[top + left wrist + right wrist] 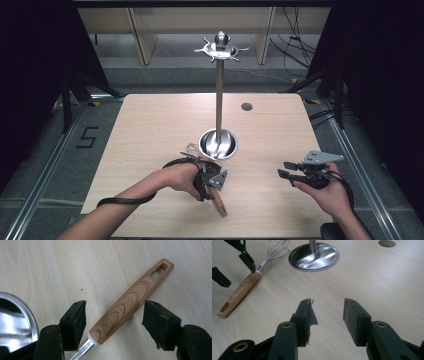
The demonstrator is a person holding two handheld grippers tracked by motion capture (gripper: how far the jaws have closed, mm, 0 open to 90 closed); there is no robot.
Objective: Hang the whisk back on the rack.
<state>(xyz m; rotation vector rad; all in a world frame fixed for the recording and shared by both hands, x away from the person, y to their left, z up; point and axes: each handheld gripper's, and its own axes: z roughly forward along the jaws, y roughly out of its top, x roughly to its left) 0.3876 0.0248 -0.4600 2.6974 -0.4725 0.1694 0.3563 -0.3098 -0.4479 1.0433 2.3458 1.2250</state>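
my left gripper (113, 322) straddles the whisk's wooden handle (130, 302) lying flat on the tabletop (50, 270), its long axis running diagonally between wide, untouching jaws, while my right gripper (328, 315), also wide, waits well apart.

Pale wood table (150, 130) with a round grommet hole (246, 106) near the far edge, grey floor (30, 150) with a black "5" mark (87, 137), metal floor rails (45, 170), black curtains (35, 50) both sides, loose cables (295, 37) behind, even overhead light
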